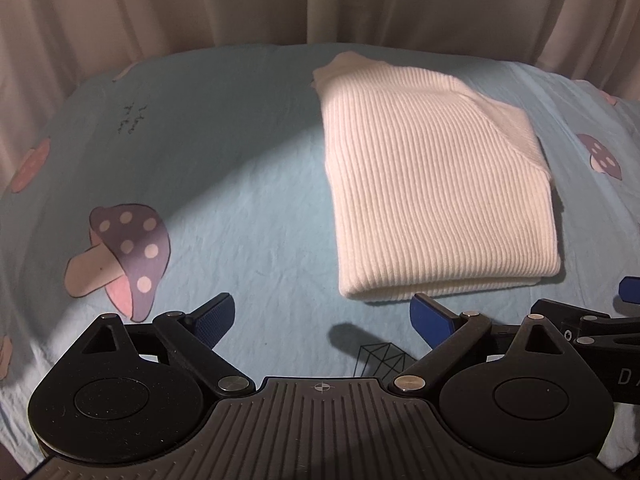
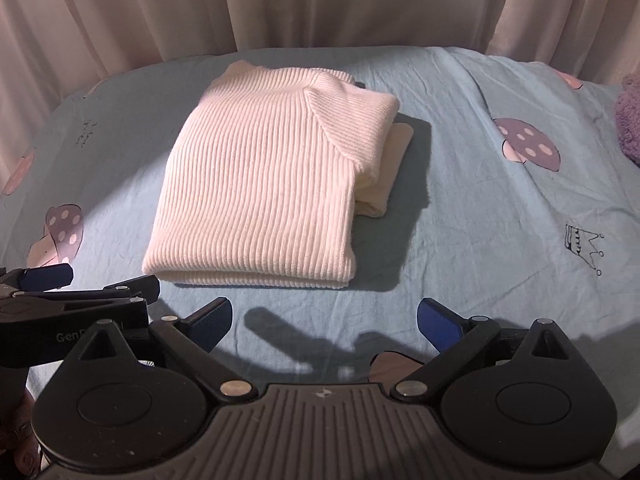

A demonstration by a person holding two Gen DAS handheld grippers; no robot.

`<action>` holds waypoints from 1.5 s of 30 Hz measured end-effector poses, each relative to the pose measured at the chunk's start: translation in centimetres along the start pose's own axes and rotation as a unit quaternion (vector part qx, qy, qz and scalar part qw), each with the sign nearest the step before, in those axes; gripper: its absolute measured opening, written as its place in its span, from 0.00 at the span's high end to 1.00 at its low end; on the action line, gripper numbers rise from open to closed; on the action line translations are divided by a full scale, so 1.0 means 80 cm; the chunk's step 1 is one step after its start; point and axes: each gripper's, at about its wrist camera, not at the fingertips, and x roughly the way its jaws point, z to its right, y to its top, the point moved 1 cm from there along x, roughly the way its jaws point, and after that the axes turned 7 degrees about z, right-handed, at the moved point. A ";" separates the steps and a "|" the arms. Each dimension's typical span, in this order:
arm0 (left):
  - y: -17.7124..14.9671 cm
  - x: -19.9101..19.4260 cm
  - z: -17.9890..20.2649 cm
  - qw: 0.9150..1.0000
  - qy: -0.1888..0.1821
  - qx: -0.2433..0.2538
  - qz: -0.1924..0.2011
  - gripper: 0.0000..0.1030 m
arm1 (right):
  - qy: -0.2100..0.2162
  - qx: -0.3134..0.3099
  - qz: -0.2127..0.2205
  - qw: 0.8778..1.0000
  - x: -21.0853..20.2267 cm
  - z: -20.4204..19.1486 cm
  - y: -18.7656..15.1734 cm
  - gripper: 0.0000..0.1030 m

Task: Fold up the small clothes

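Left gripper (image 1: 322, 318): jaws wide, empty.
Right gripper (image 2: 324, 320): jaws wide, empty.
Sweater (image 2: 264, 184): folded, just ahead of both.

Left gripper (image 2: 90, 280) body, seen from the right wrist view: pale lettering "Gen", the rest hidden behind the right gripper's linkage.

Right gripper (image 1: 630, 300) body, at the right edge of the left wrist view: pale letter "D", then a cut-off letter, perhaps "A".

Bedsheet (image 1: 248, 168), near its far left corner: small dark handwritten lines (image 1: 130, 119), too blurred to read.
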 end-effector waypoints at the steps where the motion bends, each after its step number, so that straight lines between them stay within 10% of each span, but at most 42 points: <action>1: 0.000 0.000 0.000 1.000 0.000 0.002 0.000 0.05 | -0.003 0.001 0.001 1.000 0.000 0.000 0.001 0.04; 45: 0.009 -0.005 0.005 1.000 0.007 0.018 0.002 0.05 | -0.030 0.010 -0.003 0.999 -0.002 0.004 0.010 0.04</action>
